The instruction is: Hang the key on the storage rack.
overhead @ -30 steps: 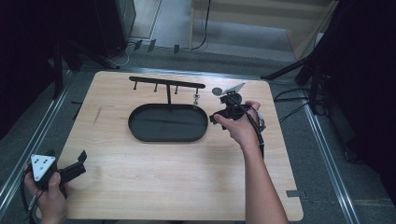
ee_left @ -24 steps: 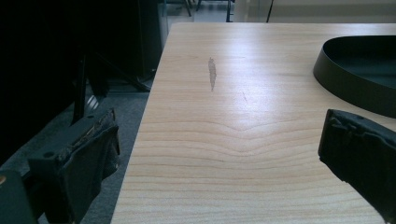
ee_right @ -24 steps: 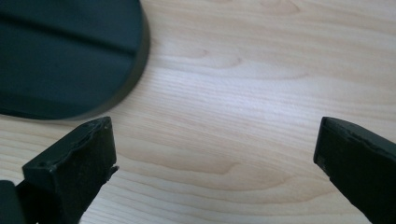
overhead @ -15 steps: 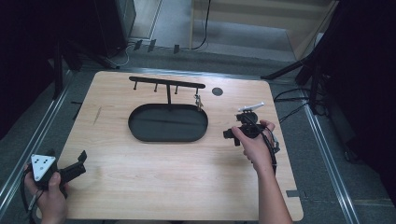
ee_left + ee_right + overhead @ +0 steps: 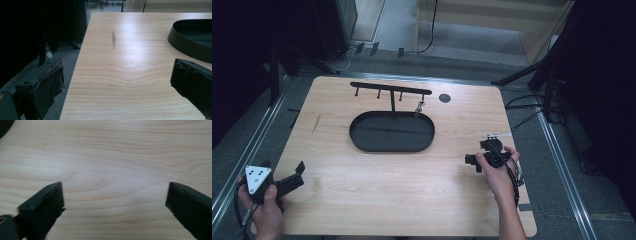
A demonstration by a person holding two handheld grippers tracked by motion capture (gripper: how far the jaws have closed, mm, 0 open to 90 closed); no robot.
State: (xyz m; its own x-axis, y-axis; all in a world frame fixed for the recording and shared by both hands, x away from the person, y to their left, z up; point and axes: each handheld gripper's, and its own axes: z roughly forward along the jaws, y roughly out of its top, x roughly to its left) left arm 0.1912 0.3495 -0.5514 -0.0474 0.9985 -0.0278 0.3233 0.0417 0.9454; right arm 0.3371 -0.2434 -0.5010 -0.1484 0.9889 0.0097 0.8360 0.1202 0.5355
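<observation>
The right gripper sits low over the worktop near its right edge, its 2 jaws wide apart though just closing a little, with bare wood between them and nothing held. The left gripper rests at the worktop's front left corner in the person's left hand, jaws apart and empty, pointing toward the black oval tray. That tray lies at the middle of the worktop toward the back edge, a black rack with hooks rising from it and a small key hanging at the rack's right end.
</observation>
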